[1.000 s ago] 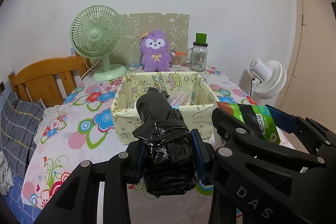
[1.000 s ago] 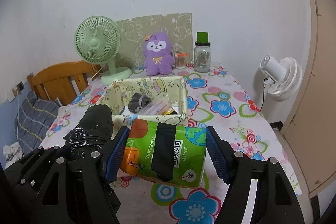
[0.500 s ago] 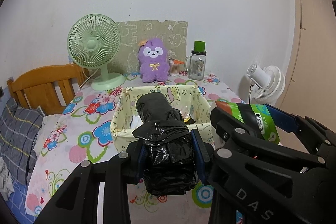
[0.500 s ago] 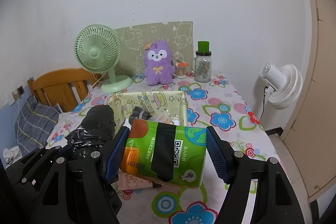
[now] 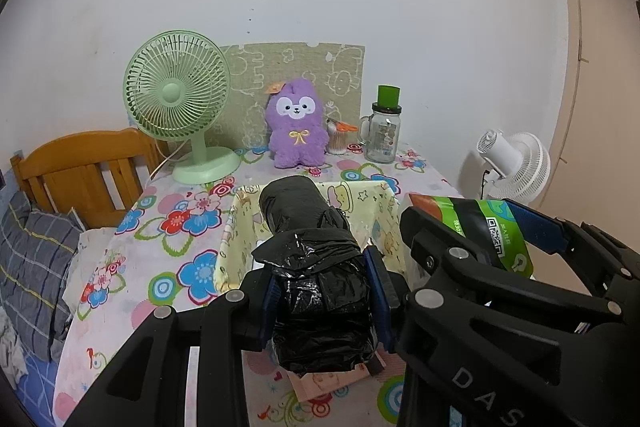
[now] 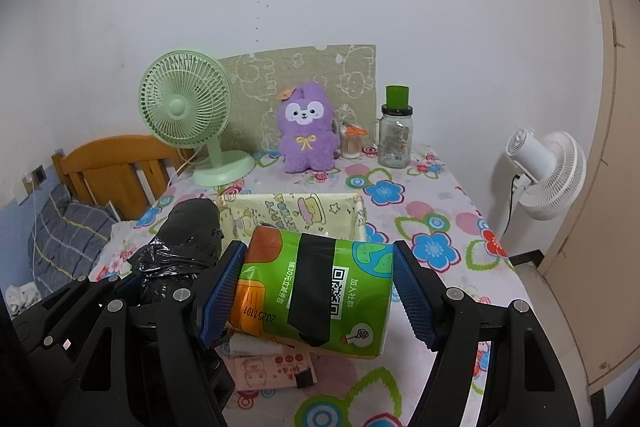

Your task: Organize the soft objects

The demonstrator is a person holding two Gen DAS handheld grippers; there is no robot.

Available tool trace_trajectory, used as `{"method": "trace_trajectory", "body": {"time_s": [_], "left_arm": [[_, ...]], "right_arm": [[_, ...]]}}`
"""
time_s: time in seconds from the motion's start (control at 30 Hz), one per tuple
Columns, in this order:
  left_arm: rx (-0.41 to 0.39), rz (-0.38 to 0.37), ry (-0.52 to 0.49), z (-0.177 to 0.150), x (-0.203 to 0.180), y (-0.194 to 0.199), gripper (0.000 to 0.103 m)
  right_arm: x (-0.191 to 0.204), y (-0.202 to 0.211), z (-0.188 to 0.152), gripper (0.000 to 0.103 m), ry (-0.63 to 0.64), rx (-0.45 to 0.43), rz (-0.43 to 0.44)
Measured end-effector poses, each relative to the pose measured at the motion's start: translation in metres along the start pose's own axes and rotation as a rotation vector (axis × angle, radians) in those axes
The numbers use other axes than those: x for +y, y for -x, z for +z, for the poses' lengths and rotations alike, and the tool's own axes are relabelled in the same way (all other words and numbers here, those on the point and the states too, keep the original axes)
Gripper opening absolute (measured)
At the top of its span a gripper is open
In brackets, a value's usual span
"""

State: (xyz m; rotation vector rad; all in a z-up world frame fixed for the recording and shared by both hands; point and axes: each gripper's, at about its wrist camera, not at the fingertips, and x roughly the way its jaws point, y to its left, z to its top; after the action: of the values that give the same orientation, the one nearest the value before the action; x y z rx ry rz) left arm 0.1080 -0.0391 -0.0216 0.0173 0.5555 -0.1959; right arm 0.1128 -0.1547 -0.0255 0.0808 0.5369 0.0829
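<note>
Right gripper (image 6: 318,291) clamping green tissue pack (image 6: 316,291), yellow fabric basket (image 6: 296,213) behind, floral tablecloth (image 6: 436,227)

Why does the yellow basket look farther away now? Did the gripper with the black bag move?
Yes. The left gripper, shut on the black bag, pulled back from the yellow basket.

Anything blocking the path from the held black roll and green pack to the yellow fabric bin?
Nothing visible. The black bag roll in the left gripper and the green tissue pack in the right gripper face the open-topped yellow bin directly ahead.

Black bag roll (image 5: 320,279), green tissue pack (image 6: 316,291) aloft
</note>
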Motion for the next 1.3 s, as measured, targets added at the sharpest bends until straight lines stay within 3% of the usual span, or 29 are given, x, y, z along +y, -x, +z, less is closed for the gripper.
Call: {"method": "trace_trajectory", "body": {"time_s": [0.73,1.3], "left_arm": [[0.009,0.017,0.011,0.029,0.013,-0.039,0.039],[0.066,0.017,0.029,0.038,0.021,-0.086,0.039]], "right_arm": [[-0.001,-0.046,0.026,0.075,0.006,0.017,0.013],[-0.004,-0.090,0.029,0.075,0.006,0.065,0.013]]}}
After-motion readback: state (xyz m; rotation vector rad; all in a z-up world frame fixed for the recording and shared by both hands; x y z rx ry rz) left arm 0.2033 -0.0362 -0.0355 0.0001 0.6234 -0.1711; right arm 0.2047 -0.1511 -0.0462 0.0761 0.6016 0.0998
